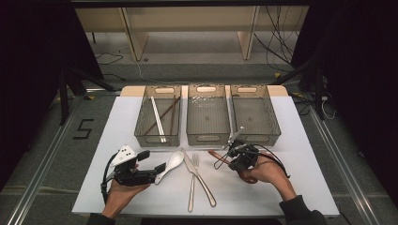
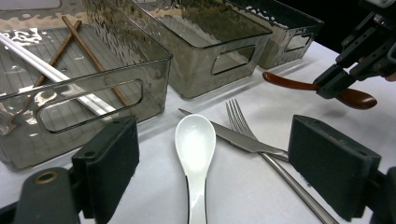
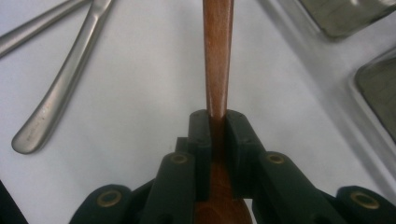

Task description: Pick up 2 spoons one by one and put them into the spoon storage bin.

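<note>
Floor marking "5" (image 1: 83,129) beside table (image 1: 281,187)

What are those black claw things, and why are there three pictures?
A person sits at a table and holds a grabbing tool in each hand. One picture comes from a camera up high; the other two come from small cameras riding on the tools.

The right gripper has its fingers shut on a brown wooden spoon. The left gripper is open, with a white spoon lying between its fingers. Beside that spoon lie a knife and a fork.

Behind them stand three see-through bins. The left bin holds chopsticks, white and brown.
</note>
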